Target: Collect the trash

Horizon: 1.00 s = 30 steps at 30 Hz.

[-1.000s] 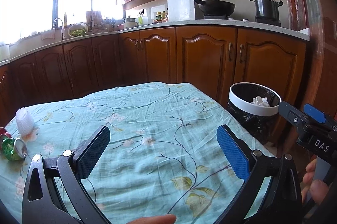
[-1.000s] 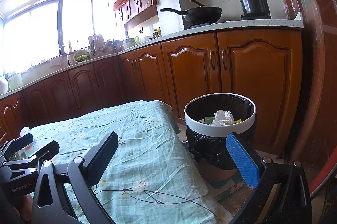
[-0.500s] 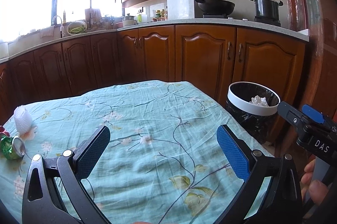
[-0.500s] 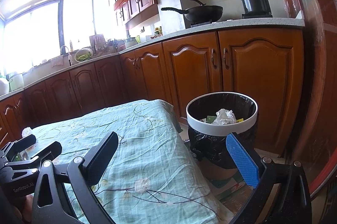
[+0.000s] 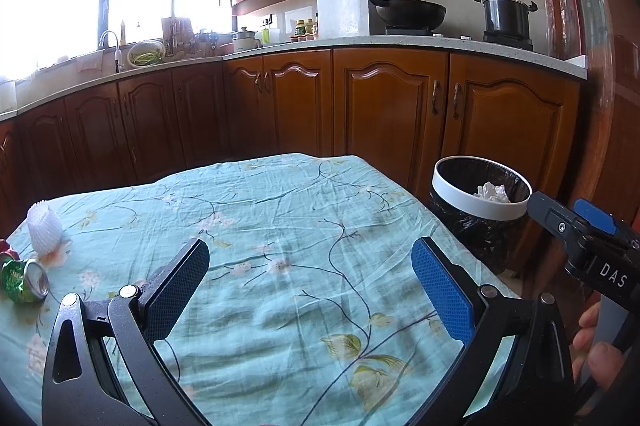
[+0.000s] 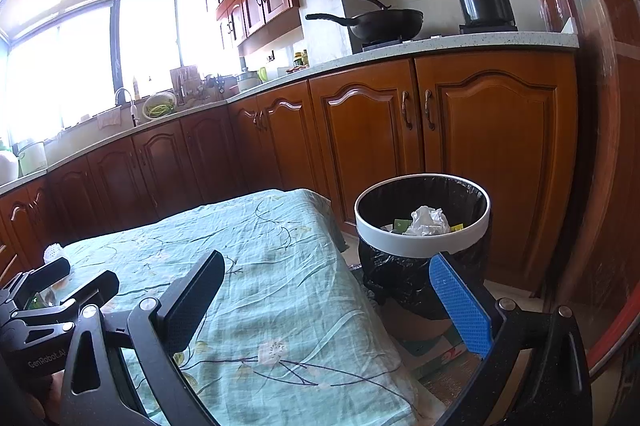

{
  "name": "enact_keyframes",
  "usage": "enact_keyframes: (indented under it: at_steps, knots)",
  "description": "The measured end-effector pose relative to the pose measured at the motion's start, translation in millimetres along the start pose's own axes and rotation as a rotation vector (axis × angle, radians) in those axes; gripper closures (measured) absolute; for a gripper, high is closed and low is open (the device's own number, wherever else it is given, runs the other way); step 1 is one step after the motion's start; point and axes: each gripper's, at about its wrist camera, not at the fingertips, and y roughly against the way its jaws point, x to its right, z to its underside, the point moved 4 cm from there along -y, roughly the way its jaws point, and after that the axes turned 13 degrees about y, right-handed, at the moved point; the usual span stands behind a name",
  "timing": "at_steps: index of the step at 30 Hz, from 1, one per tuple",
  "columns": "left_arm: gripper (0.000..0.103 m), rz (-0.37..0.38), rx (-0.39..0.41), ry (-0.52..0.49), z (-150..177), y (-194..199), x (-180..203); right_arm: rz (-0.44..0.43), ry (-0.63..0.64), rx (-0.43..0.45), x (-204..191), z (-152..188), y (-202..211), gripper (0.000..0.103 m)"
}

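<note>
On the worktop (image 5: 304,266) a can (image 5: 24,282) and a white net cup (image 5: 44,226) still wait. Paper (image 6: 430,220) is already in the bin (image 6: 420,246). Both tools, left (image 5: 310,286) and right (image 6: 326,302), are spread and empty. Something red, maybe more trash, peeks nearby.

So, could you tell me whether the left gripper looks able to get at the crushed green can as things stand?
Probably yes. The left gripper is open and empty, and the green can lies exposed on the tablecloth off to its left, with only the white foam net nearby.
</note>
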Motion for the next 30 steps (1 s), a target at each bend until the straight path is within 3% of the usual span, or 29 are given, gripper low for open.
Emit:
enact_keyframes:
  at_steps: [30]
  knots:
    - [0.0,0.012,-0.003,0.0,-2.6,1.2,4.0,-0.005,0.0,0.002,0.0,-2.9,0.9,0.0]
